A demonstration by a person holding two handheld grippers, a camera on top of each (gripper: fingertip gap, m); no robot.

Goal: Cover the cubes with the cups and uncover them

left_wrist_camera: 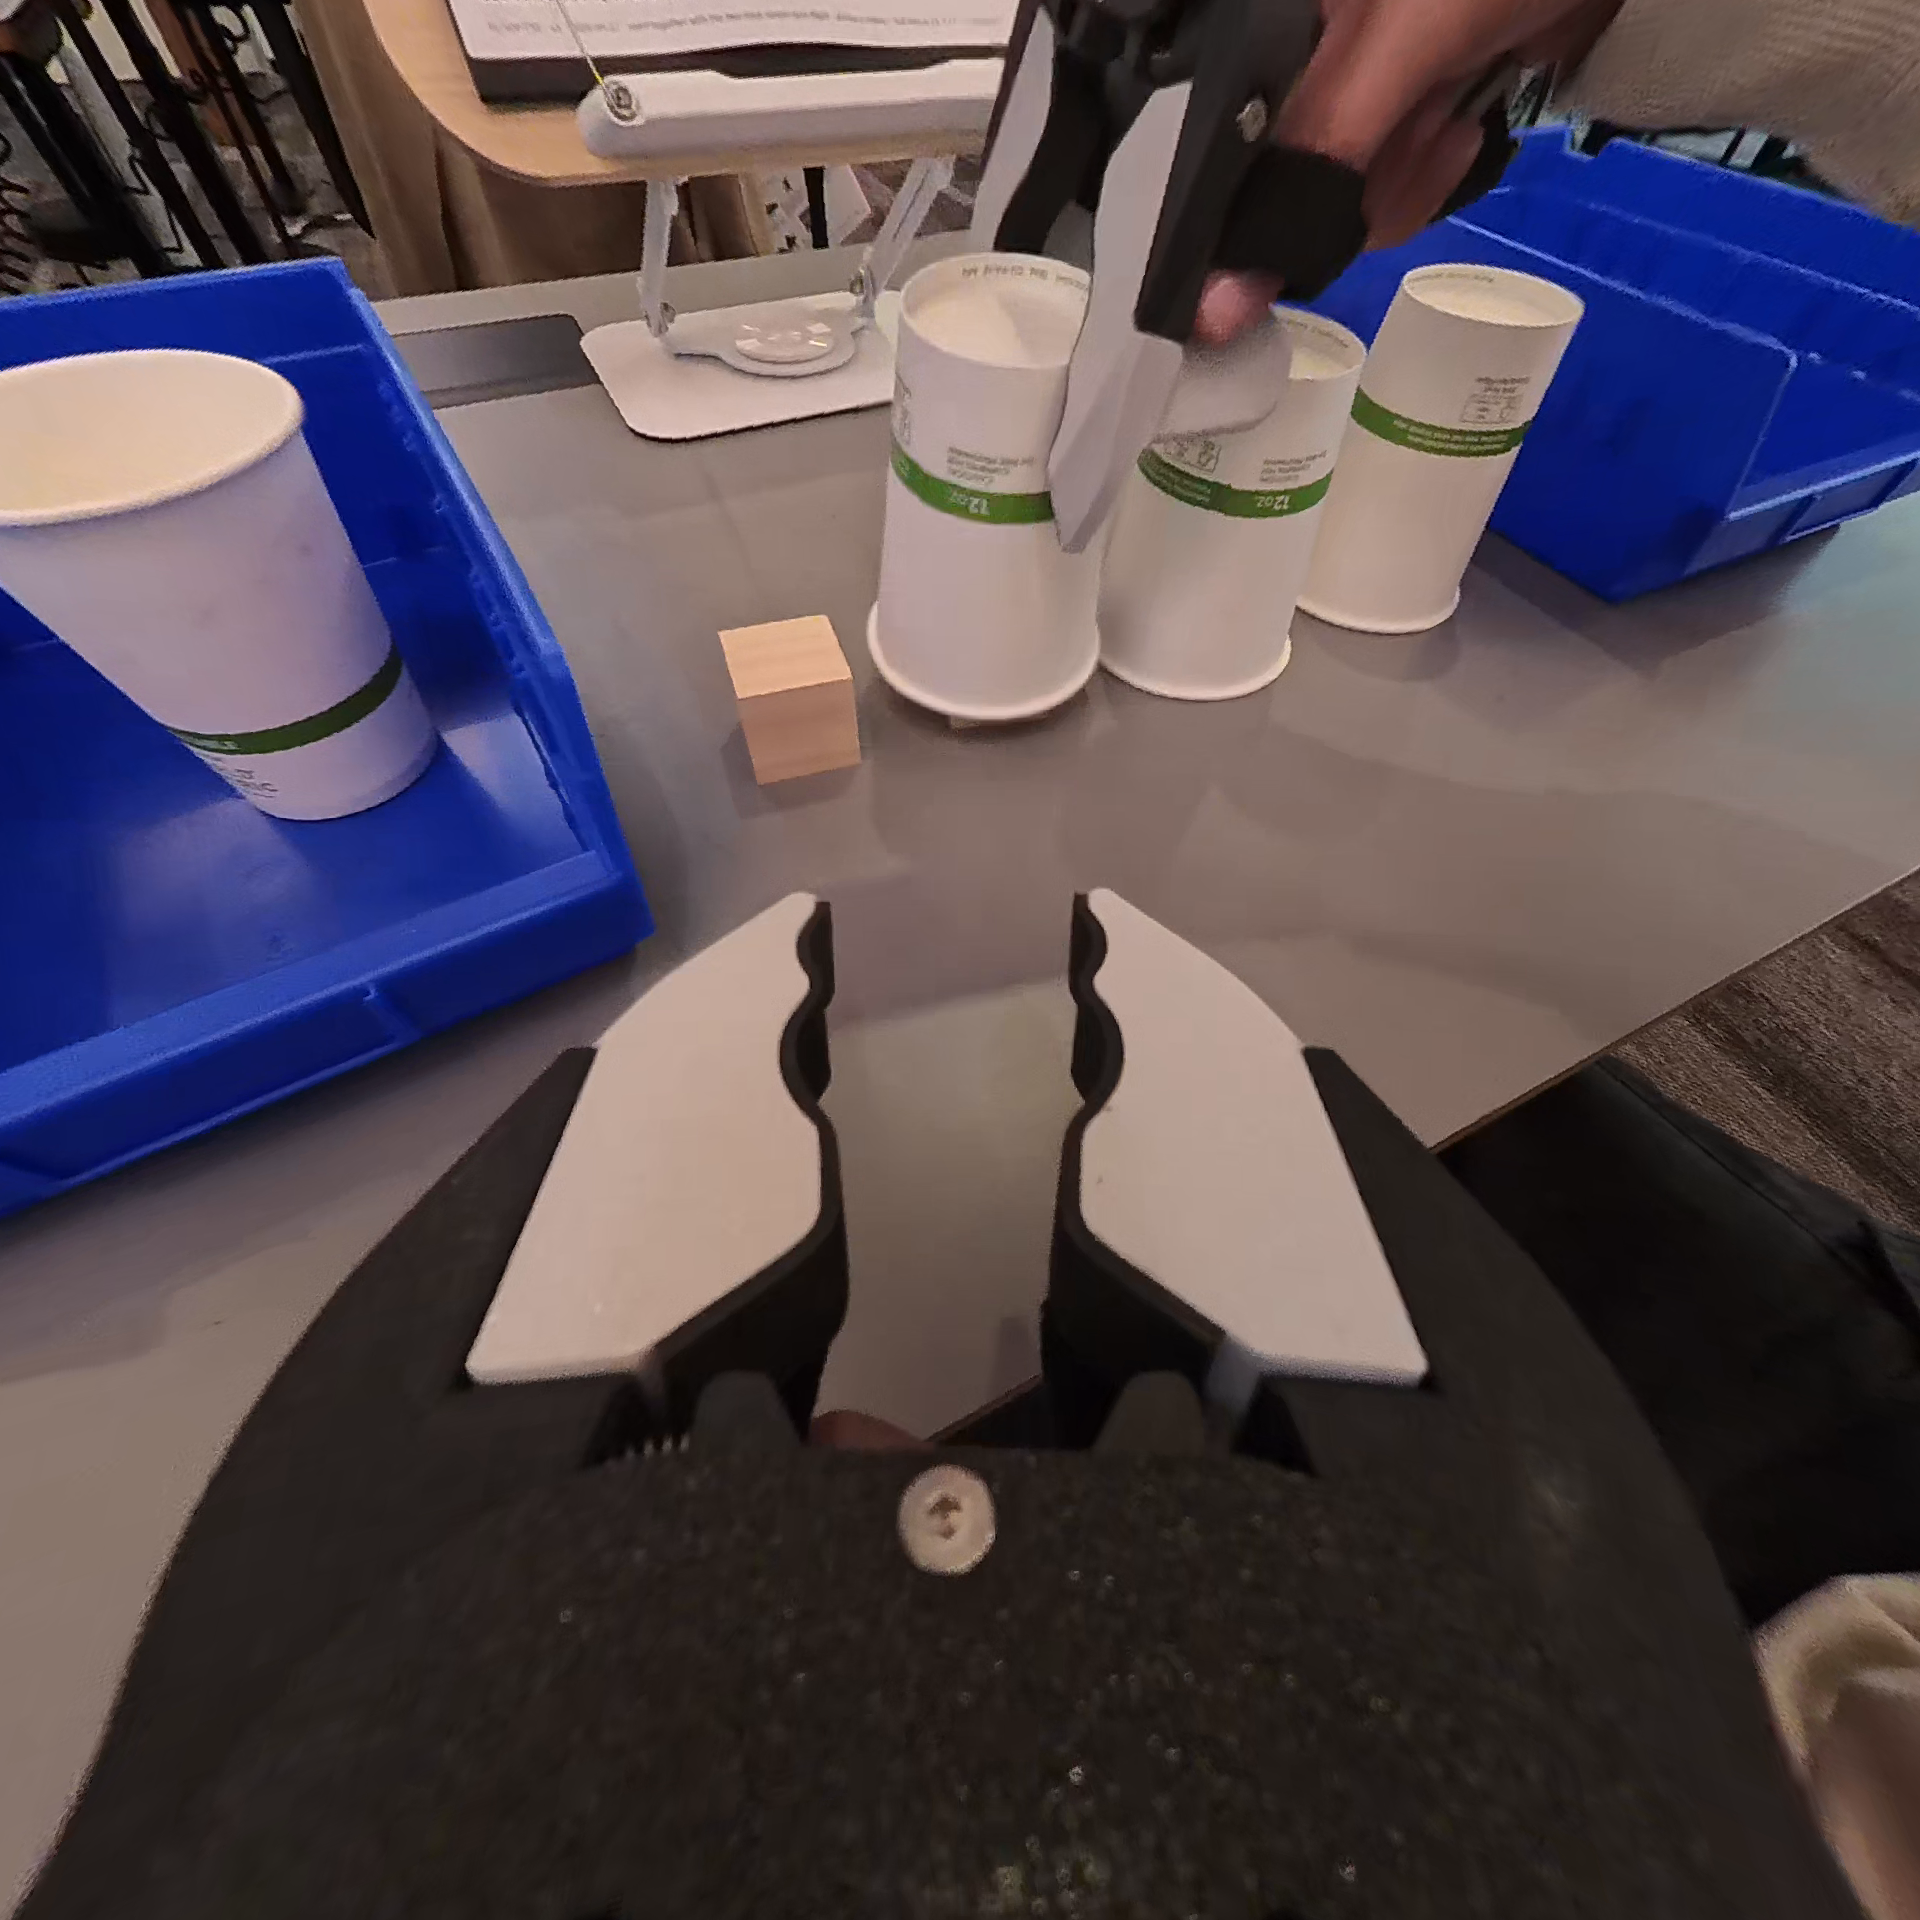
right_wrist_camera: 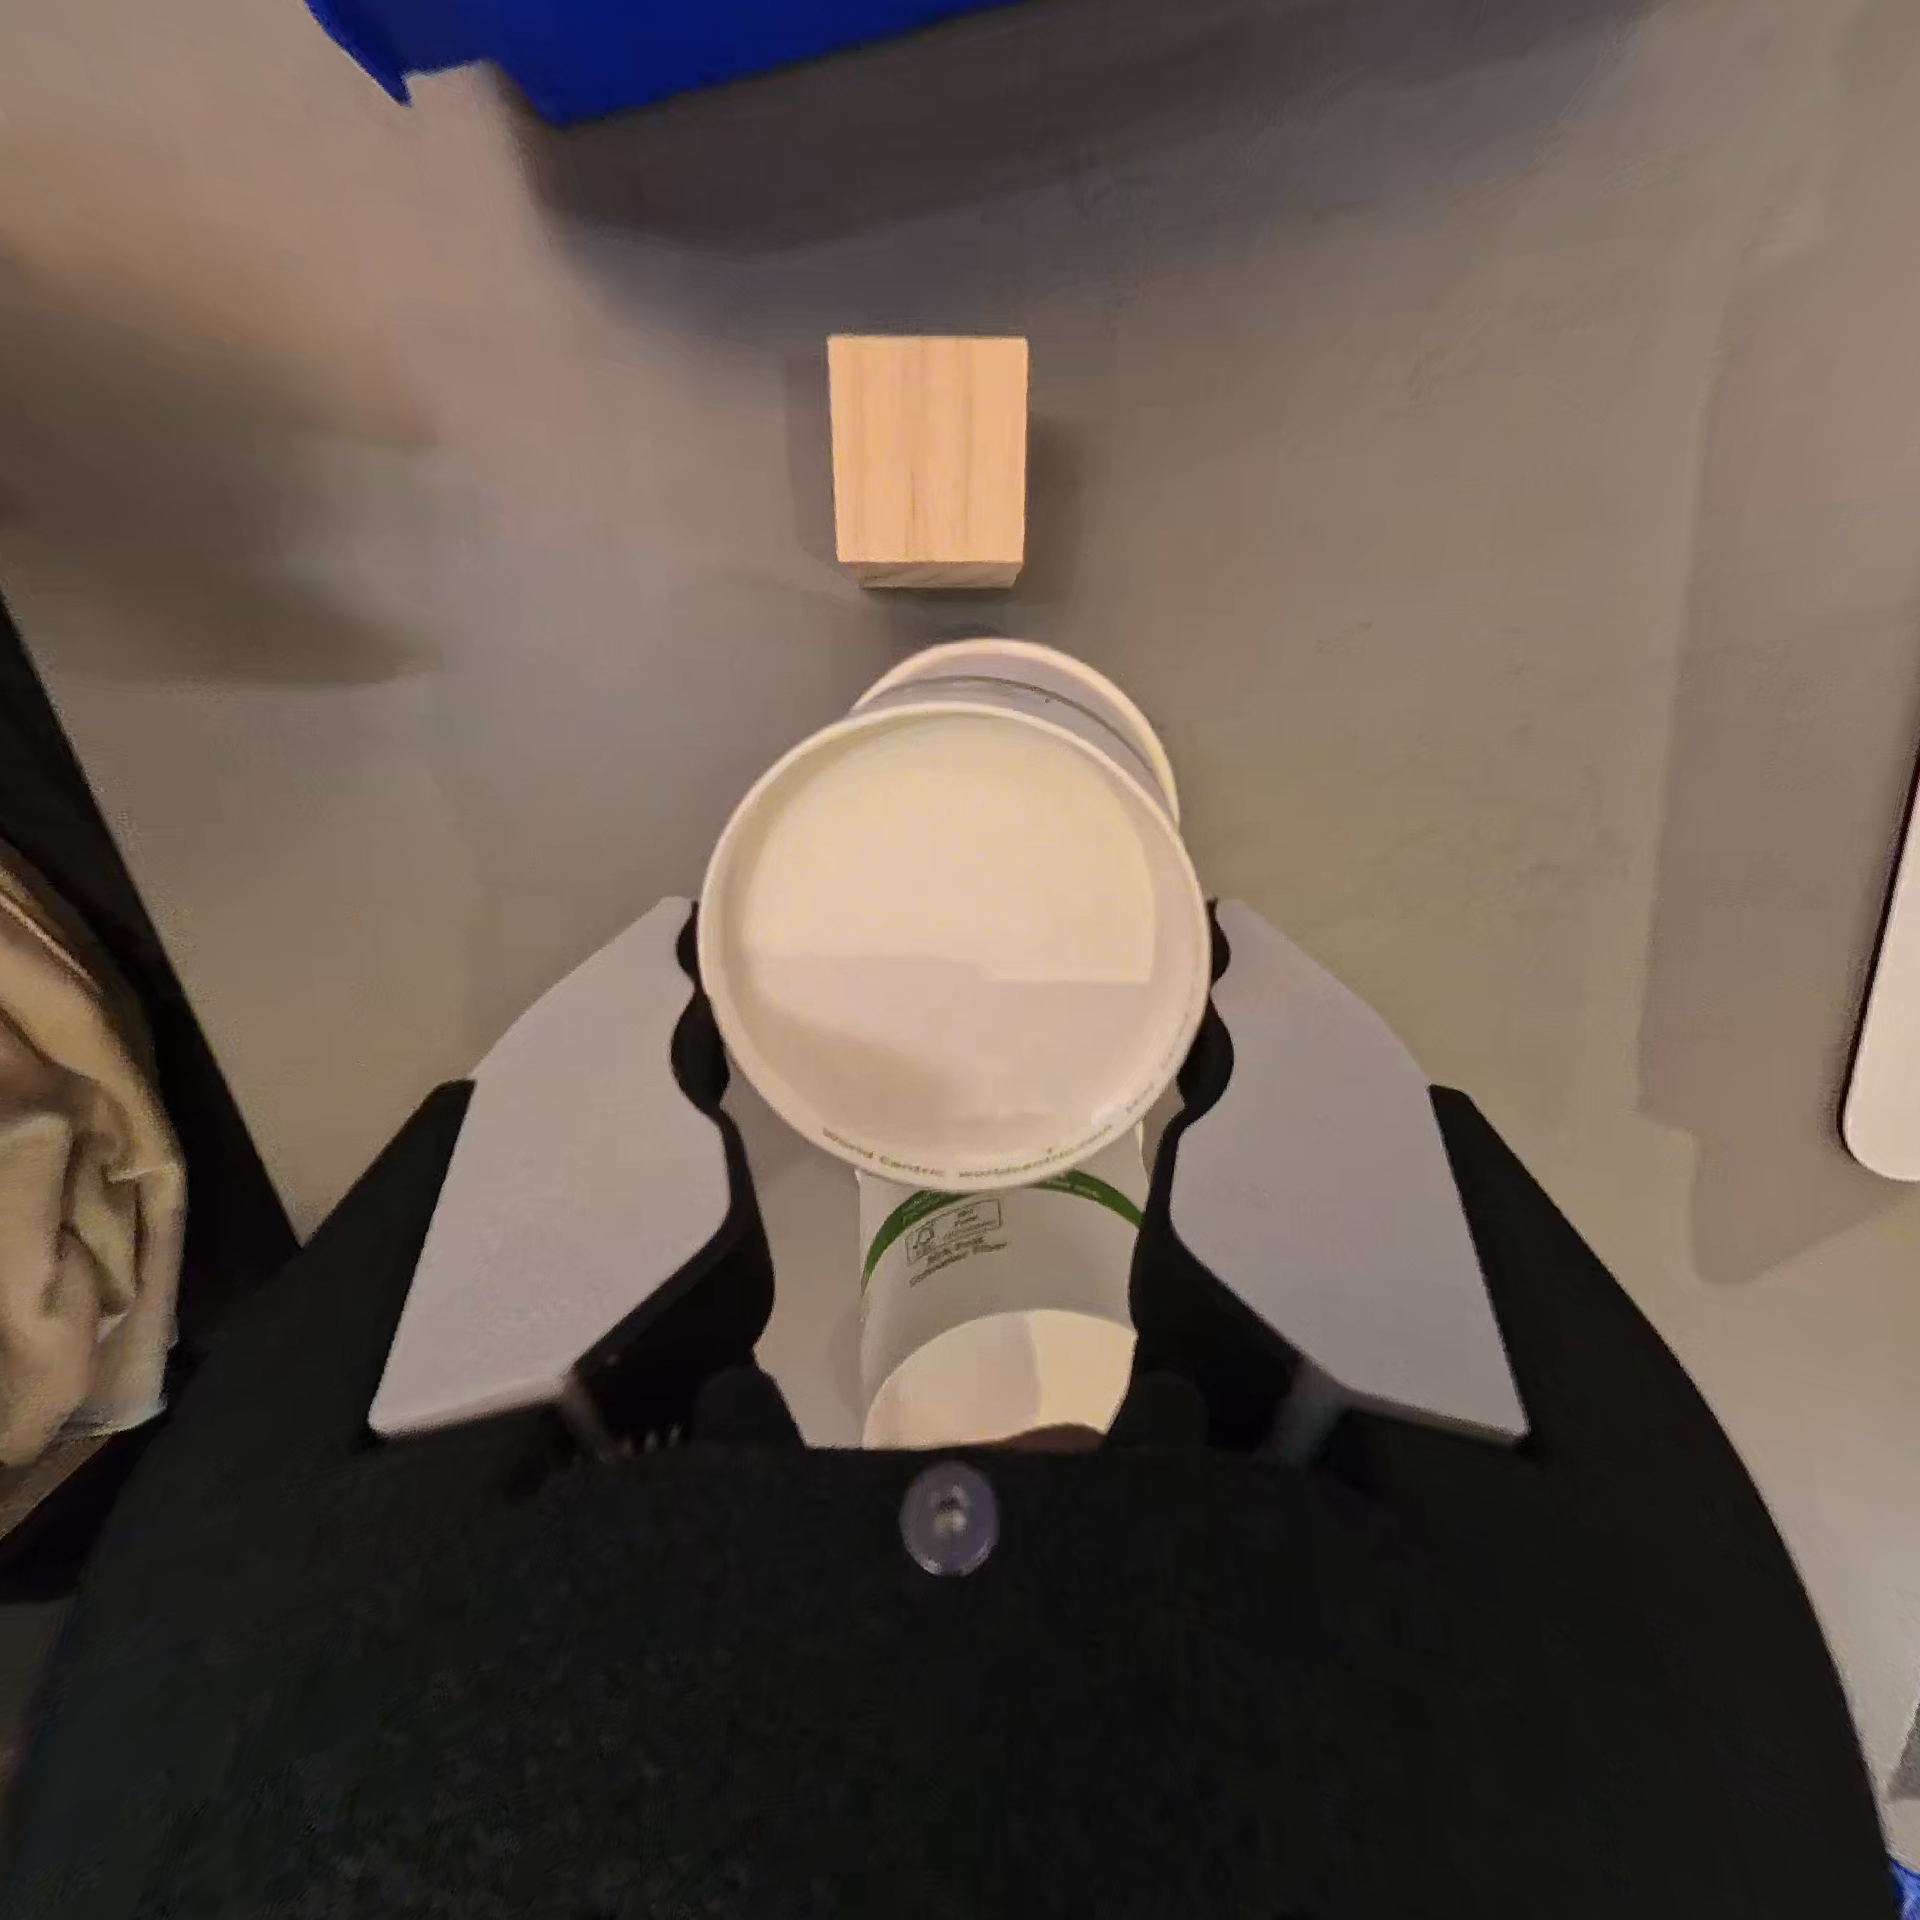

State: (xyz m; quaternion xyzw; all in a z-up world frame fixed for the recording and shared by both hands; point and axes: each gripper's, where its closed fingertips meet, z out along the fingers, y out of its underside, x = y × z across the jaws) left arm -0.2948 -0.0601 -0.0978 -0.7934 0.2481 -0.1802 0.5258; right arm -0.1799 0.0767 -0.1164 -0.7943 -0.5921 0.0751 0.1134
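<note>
Three white paper cups stand upside down in a row on the grey table: left (left_wrist_camera: 982, 582), middle (left_wrist_camera: 1216, 582), right (left_wrist_camera: 1444, 447). A bare wooden cube (left_wrist_camera: 790, 696) sits just left of them. My right gripper (right_wrist_camera: 951, 997) points down, shut on the base of the left cup (right_wrist_camera: 935, 883); one of its fingers (left_wrist_camera: 1107, 416) shows between the left and middle cups. The cube (right_wrist_camera: 928, 457) lies beyond it, and the middle cup (right_wrist_camera: 997, 1299) is under its palm. My left gripper (left_wrist_camera: 951, 935) is open and empty, low over the table's near side.
A blue bin (left_wrist_camera: 312, 935) at the left holds one upright cup (left_wrist_camera: 208, 582). A second blue bin (left_wrist_camera: 1662, 436) is at the back right. A white stand (left_wrist_camera: 769, 353) is behind the cups. The table's edge (left_wrist_camera: 1662, 1029) runs at the right front.
</note>
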